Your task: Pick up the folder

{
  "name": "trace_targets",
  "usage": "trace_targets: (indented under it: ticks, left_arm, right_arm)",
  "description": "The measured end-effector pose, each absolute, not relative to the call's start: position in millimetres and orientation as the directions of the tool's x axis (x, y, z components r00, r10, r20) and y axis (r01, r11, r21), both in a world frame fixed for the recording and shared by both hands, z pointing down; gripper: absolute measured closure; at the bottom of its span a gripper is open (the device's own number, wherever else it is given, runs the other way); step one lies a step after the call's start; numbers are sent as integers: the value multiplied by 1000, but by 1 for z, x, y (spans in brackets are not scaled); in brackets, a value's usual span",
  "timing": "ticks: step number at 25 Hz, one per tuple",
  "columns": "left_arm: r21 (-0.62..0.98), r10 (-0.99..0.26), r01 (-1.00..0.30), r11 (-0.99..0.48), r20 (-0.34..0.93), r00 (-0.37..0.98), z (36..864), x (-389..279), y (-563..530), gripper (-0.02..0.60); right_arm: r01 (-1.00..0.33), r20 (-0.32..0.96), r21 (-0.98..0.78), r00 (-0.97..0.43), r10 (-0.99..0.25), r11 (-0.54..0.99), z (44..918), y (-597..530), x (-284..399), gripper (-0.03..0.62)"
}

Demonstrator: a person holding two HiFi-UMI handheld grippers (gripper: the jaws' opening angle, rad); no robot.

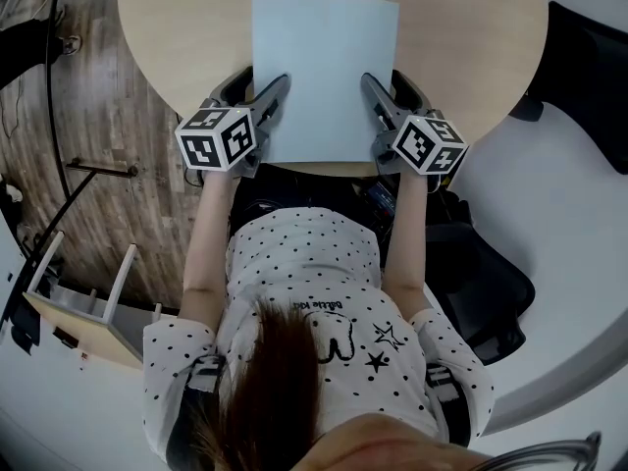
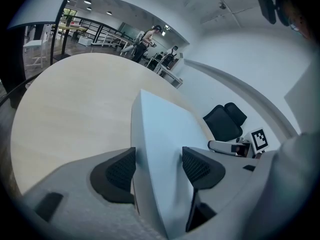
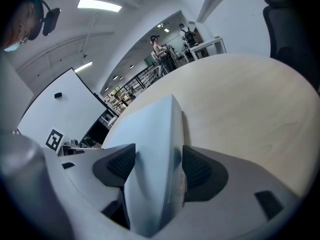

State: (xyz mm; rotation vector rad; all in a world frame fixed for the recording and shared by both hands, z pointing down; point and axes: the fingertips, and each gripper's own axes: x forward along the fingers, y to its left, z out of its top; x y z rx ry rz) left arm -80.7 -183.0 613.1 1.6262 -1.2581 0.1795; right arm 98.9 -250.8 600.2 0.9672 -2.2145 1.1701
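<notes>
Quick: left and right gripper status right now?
Left gripper: open, light blue flat folder between its jaws, unclamped.
Right gripper: open, same folder between its jaws, unclamped.

You had a round, light wood counter [image 1: 461,37] in front of you, a black chair [image 2: 226,121] near it, and brown floor [image 1: 108,96] below.

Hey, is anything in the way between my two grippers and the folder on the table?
Nothing visible is in the way. The folder lies flat on the round table, and its near side edges already sit between the open jaws of the left gripper and the right gripper.
</notes>
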Motion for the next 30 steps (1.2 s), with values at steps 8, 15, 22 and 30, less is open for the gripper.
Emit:
trace_targets:
  ticks: [8, 15, 22, 30]
  left_arm:
    - [598, -618, -798, 76, 657, 433, 616, -79, -185, 295]
    - [599, -603, -797, 84, 667, 438, 617, -79, -184, 295]
    - [620, -589, -779, 92, 665, 459, 620, -80, -185, 291]
    - [623, -598, -777, 91, 658, 457, 620, -79, -184, 291]
  right_arm:
    - [-747, 664, -530, -660, -350, 402, 605, -251, 98, 310]
    - [-750, 673, -520, -654, -346, 408, 606, -250, 98, 312]
    - [-748, 671, -522, -657, -345, 410, 607, -251, 97, 310]
    - [-745, 669, -530, -661, -341, 405, 606, -251, 98, 310]
